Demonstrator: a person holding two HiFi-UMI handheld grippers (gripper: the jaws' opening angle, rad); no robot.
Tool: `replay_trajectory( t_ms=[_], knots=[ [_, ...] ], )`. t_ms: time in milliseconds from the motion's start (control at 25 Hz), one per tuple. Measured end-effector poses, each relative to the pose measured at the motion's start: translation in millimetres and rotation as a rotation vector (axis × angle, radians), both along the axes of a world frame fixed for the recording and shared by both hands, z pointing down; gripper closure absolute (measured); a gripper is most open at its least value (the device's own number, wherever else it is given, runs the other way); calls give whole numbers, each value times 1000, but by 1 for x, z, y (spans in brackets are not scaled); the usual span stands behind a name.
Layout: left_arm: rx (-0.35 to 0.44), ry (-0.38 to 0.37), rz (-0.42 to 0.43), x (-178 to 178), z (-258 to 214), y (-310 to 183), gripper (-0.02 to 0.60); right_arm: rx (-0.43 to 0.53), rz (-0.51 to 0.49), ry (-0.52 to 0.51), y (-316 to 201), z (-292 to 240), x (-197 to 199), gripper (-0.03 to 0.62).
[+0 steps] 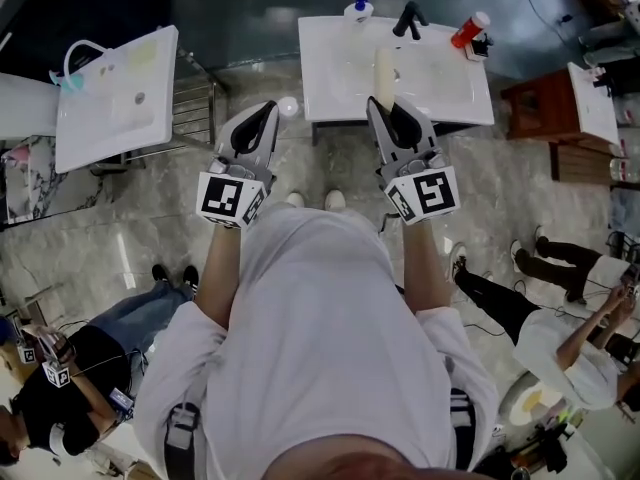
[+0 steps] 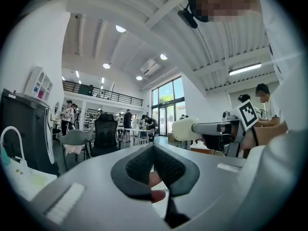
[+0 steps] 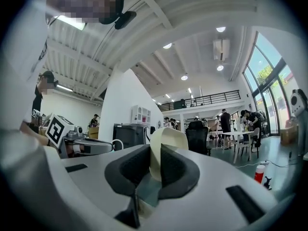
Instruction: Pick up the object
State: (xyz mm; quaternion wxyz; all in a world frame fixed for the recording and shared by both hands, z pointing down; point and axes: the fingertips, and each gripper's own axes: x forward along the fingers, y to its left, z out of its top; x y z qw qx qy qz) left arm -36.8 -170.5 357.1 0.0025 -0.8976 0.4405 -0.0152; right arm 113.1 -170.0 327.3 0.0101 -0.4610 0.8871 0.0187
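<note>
In the head view my right gripper [image 1: 385,105] is shut on a cream-coloured object [image 1: 384,73] with a rounded end, and holds it in the air over the front of a white sink [image 1: 440,93]. The right gripper view shows the cream object [image 3: 168,146] pinched between the two dark pads, standing up past the tips of my right gripper [image 3: 155,153]. My left gripper [image 1: 264,110] is beside it at the left, shut with nothing in it. In the left gripper view its pads meet at the tips of the left gripper [image 2: 154,149], and the cream object [image 2: 185,129] shows at the right.
The sink carries a black tap [image 1: 408,18], a red bottle [image 1: 468,30] and a blue-capped bottle [image 1: 358,8]. A second white sink [image 1: 115,98] stands at the left, a brown cabinet [image 1: 540,108] at the right. People sit at the lower left [image 1: 60,378] and lower right [image 1: 570,348].
</note>
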Motion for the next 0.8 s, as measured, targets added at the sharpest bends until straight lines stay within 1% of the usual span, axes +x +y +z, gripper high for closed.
replay_trajectory(
  t_ms=[160,320,520,680,800],
  knots=[
    [-4,5,29,11,-6,3,583,3,-1,16,5,2,0,542],
    [-14,2,64,27,-10,4,583,-6,3,7,8,7,6,542],
    [-24,2,64,33,-13,4,583,-10,16,1,10,10,18,542],
    [-56,20,73,42,-8,8,583,-7,22,-4,13,12,31,542],
    [-51,10,73,50,-11,8,583,-4,23,-14,12,11,42,542]
  ],
)
